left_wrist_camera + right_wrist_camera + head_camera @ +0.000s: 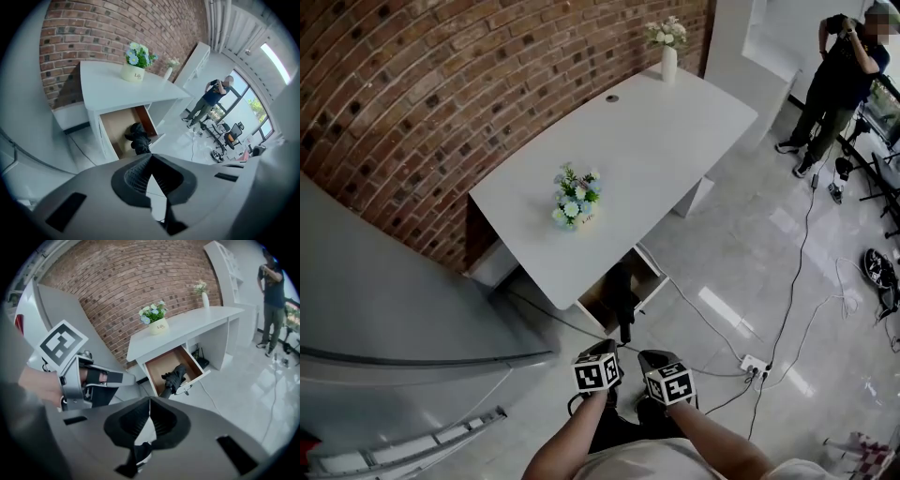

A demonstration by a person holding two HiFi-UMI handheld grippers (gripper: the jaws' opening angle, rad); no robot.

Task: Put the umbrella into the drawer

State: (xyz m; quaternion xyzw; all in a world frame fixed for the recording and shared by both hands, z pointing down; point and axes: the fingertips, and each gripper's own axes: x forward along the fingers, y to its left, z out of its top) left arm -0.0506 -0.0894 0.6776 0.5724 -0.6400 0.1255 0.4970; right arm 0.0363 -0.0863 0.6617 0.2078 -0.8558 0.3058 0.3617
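Note:
A black folded umbrella (pixel 623 298) lies in the open wooden drawer (pixel 598 314) under the white desk (pixel 675 131), one end sticking out over the drawer's front edge. The left gripper view shows the umbrella (pixel 138 138) in the drawer (pixel 115 129), and so does the right gripper view: umbrella (pixel 176 376), drawer (pixel 161 363). My left gripper (pixel 607 345) and right gripper (pixel 652 354) hover side by side above the floor, short of the drawer. Both are shut and empty, as seen at the left gripper (pixel 151 157) and the right gripper (pixel 150 399).
A pot of flowers (pixel 575 199) and a white vase (pixel 667 49) stand on the desk. A grey panel (pixel 394 309) rises at the left. A power strip (pixel 755 366) and cables lie on the shiny floor. A person (pixel 836 84) stands at the far right.

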